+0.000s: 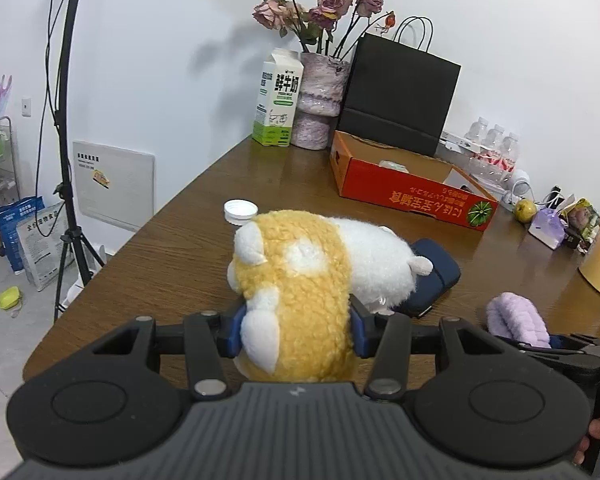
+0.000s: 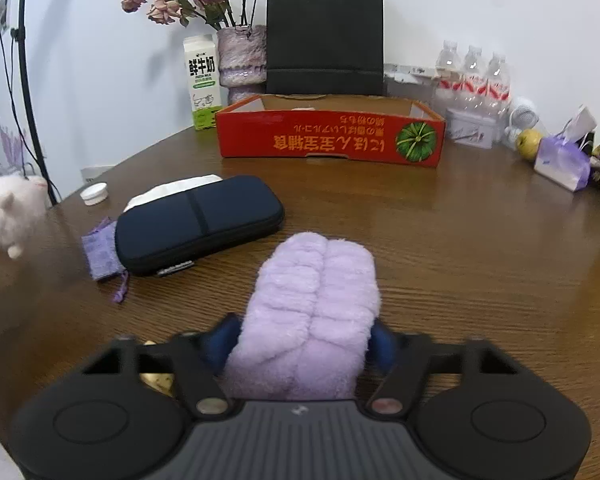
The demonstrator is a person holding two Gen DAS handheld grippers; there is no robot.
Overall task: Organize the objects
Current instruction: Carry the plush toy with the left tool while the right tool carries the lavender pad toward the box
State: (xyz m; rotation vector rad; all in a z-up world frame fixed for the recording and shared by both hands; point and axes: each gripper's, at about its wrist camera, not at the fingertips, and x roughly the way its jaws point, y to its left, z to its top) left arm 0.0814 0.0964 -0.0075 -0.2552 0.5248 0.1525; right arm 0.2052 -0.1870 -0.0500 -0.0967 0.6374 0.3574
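the red cardboard tray box [image 2: 332, 136] with a printed green melon sits in the upper middle of the right wrist view, on the brown wooden table [image 2: 480, 248]. the dark blue zip case [image 2: 198, 222] lies at left of centre. the yellow and white plush toy [image 1: 300, 292] fills the left view's centre, clamped by the left gripper [image 1: 296, 330]. the fluffy lilac cloth [image 2: 312, 316] sits low centre, pinched by the right gripper [image 2: 304, 346].
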